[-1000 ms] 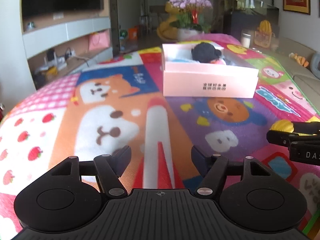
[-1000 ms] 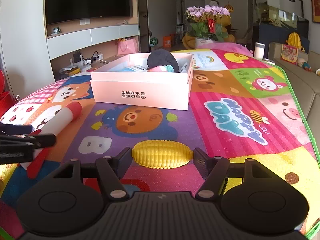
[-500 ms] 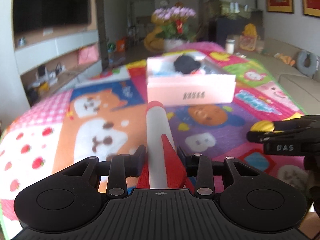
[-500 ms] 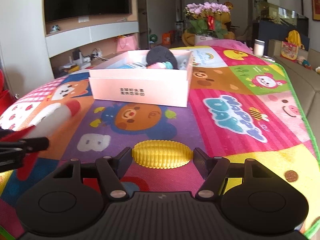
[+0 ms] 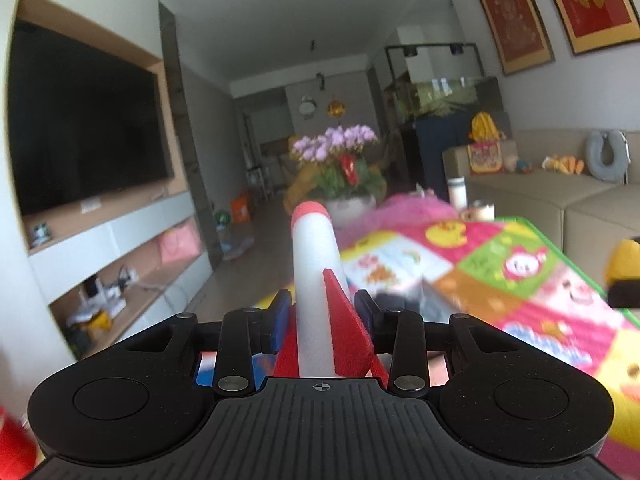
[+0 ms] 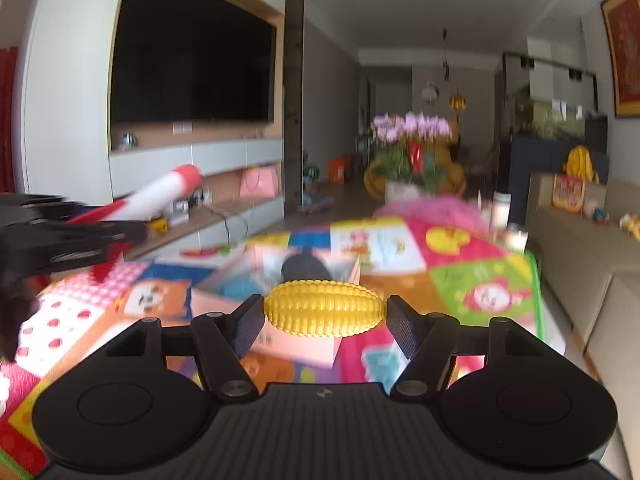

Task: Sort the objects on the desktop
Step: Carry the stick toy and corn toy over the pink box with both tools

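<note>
My left gripper (image 5: 322,308) is shut on a white foam rocket (image 5: 314,276) with red fins and a red tip, which sticks out forward above the mat. In the right wrist view the rocket (image 6: 160,196) shows at the left, raised and slanting up. My right gripper (image 6: 325,312) is shut on a yellow toy corn (image 6: 324,308), held crosswise by its two ends in the air. Below and beyond the corn lies the pink box (image 6: 296,344), with a black round thing (image 6: 306,268) and other items inside. The corn (image 5: 624,256) peeks in at the right edge of the left wrist view.
A colourful cartoon play mat (image 5: 520,280) covers the surface under both grippers. At its far end stand a pot of purple flowers (image 5: 344,168) and two small cups (image 5: 456,190). A beige sofa (image 5: 580,208) runs along the right, a TV wall (image 5: 80,136) along the left.
The left gripper closed on the rocket and lifted it off the mat. The right gripper rose with the corn between its fingers. Both views tipped up toward the room.
</note>
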Motion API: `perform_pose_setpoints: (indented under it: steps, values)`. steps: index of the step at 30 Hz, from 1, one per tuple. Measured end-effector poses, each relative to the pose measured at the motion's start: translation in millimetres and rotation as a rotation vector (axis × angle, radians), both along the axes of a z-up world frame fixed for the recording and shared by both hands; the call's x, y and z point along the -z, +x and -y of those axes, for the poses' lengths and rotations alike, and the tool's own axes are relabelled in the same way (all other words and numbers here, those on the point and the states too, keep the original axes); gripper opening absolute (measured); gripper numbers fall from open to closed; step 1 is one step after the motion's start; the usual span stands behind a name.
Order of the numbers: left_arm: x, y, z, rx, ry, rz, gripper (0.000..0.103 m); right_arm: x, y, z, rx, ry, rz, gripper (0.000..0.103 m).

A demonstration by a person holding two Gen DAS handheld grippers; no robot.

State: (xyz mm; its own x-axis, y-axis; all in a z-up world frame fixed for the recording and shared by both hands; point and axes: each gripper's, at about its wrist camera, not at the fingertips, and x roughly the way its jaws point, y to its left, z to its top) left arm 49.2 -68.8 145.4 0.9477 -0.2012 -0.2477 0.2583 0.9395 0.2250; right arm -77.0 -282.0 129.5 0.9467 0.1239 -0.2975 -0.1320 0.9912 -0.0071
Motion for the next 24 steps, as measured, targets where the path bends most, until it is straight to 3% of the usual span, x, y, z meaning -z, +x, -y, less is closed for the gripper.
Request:
perform_pose_setpoints:
  steps: [3,5,6,10,18,24]
  values:
    - [7.0,44.1,14.8,0.035,-0.006,-0.017,0.045,-8.5,17.1,1.5,-0.006,0.003,-0.008,0.067]
    - [21.0,71.9,15.1,0.060,-0.041,-0.111,0.068,-9.8,29.4,0.9,0.018,-0.013,-0.022,0.067]
    - [29.6,78.5,11.7,0.054,-0.062,-0.149,0.070,-9.8,33.8,0.9,0.026,-0.023,-0.027,0.067]
    - [66.2,61.0,-10.4,0.033,-0.098,-0.185,0.094,-4.9,42.7,5.8,0.034,-0.053,-0.043,0.067]
    - [116.6,11.4,-32.4,0.075,-0.158,-0.268,0.098,0.6,94.8,-8.8,-0.004,-0.023,-0.170,0.067]
    - [118.9,3.0,-46.0,0.079,-0.309,-0.272,0.102,-14.9,146.3,-32.7,-0.021,-0.028,-0.211,0.067]
